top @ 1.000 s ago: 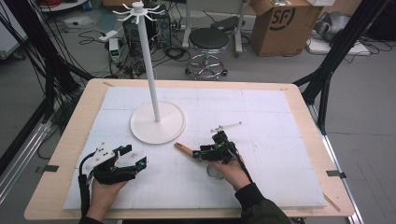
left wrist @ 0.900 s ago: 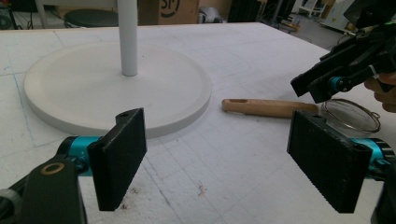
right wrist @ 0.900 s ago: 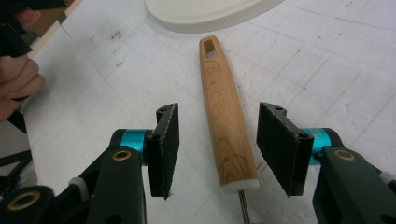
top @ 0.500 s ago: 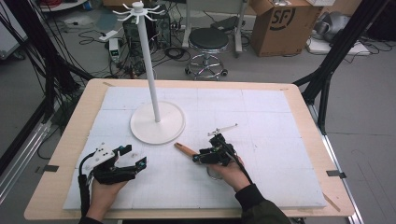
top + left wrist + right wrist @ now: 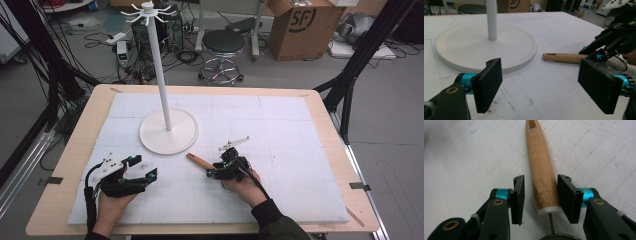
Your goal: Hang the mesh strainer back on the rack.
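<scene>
Near table front, your R gripper [image 5: 541, 196] lies low, jaws just been closing, straddling wooden handle [image 5: 540, 167], gaps both sides; L gripper [image 5: 544, 87] rests wide open, empty

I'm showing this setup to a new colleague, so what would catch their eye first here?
The tall white stand rising from its round base at the table's middle. Next, the wooden handle lying on the white mat between the right claw, whose jaws have just been closing but don't yet press it. The left claw waits open nearby.
</scene>
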{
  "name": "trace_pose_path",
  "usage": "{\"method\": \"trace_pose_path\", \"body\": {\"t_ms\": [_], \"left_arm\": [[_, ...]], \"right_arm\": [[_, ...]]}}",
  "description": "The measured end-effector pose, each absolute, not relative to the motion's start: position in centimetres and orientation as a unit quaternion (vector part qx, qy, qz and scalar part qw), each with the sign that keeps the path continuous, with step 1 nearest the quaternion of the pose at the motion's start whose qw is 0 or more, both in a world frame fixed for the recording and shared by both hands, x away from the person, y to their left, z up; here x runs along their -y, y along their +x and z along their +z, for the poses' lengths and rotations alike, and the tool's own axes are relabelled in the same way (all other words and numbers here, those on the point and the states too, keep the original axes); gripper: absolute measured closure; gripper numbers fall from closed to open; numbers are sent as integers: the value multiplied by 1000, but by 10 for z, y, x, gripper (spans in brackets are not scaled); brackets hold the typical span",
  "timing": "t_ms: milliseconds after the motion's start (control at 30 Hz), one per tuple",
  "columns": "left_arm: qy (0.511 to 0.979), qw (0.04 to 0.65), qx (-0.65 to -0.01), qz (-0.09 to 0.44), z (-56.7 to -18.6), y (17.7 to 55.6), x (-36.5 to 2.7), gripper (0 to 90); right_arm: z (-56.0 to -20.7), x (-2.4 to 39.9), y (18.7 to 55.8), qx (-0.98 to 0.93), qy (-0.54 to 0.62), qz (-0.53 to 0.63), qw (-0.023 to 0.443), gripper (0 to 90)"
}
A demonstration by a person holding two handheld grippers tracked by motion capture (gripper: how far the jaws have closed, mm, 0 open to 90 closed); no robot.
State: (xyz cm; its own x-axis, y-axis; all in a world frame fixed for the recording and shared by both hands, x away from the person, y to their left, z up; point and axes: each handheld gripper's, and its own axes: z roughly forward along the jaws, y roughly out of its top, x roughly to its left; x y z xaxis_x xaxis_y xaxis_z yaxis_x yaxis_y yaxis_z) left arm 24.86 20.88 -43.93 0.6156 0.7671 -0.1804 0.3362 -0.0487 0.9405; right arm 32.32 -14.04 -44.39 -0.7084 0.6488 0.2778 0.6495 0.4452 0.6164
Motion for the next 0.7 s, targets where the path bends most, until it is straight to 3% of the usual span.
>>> {"method": "trace_pose_path", "body": {"t_ms": [567, 700], "left_arm": [[701, 565, -393, 188, -439, 248, -207, 204], [700, 565, -394, 189, -439, 248, -206, 204]], "right_arm": [[-442, 123, 310, 884, -339, -311, -86, 610], [-441, 121, 312, 887, -339, -302, -85, 615]]}}
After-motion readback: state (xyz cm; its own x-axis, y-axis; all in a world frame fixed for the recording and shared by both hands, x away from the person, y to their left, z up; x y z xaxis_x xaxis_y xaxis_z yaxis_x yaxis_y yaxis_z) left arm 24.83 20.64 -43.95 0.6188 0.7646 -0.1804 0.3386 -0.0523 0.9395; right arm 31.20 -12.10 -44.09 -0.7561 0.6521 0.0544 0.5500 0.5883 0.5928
